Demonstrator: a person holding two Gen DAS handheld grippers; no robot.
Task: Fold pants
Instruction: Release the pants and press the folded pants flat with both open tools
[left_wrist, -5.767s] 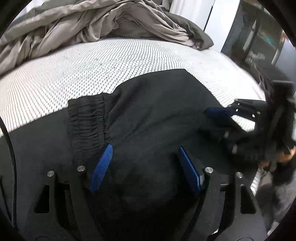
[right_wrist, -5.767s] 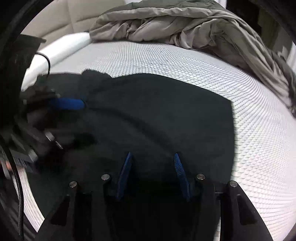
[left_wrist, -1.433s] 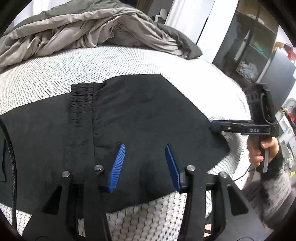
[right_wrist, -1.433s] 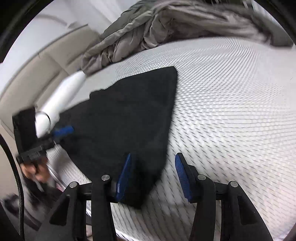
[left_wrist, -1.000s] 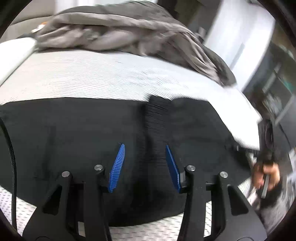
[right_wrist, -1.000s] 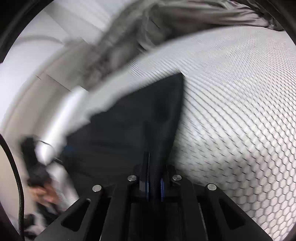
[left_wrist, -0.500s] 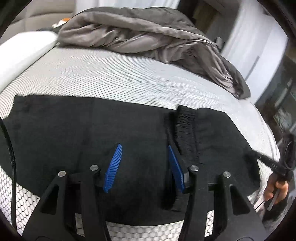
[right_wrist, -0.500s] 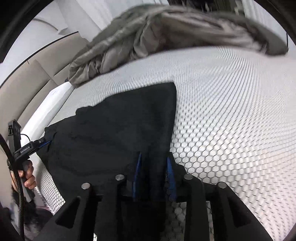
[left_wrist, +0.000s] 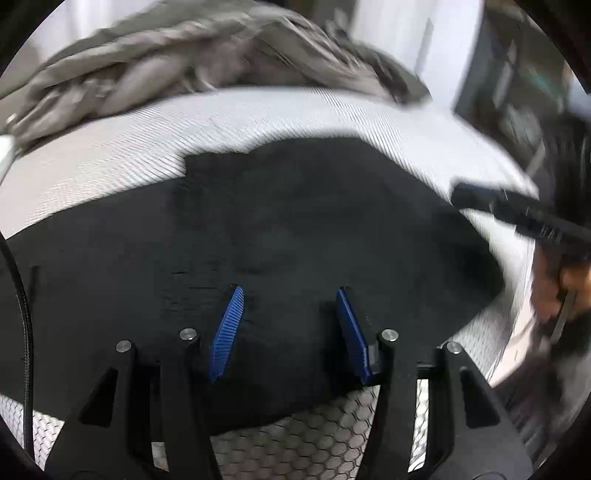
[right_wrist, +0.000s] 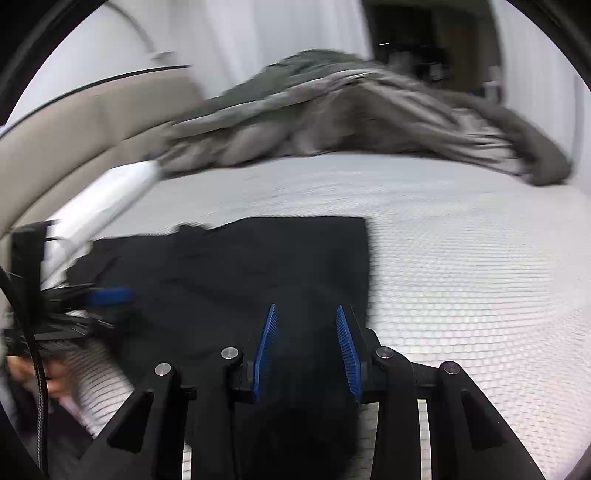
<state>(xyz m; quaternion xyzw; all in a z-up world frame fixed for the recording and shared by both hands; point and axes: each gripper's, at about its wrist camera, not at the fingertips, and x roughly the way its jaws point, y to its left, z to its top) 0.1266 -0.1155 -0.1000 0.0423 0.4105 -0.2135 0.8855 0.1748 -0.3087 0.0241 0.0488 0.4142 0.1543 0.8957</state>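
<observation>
Here the black pants (right_wrist: 258, 266) lie flat at the near edge of the honeycomb-patterned mattress (right_wrist: 461, 258), seemingly smoothed for another fold. The right gripper (right_wrist: 306, 345) is opening over the near right corner, cloth between its pads but unpinched; the left gripper (left_wrist: 286, 328) hovers half open, empty. A grey duvet (right_wrist: 351, 118) is bunched at the far side.

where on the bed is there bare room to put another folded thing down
Free: the bare mattress right of the pants, running back to the duvet; also a band between pants and duvet. Crowded: the near edge, where the left gripper is open over the pants and the right gripper, jaws opening, straddles them.
</observation>
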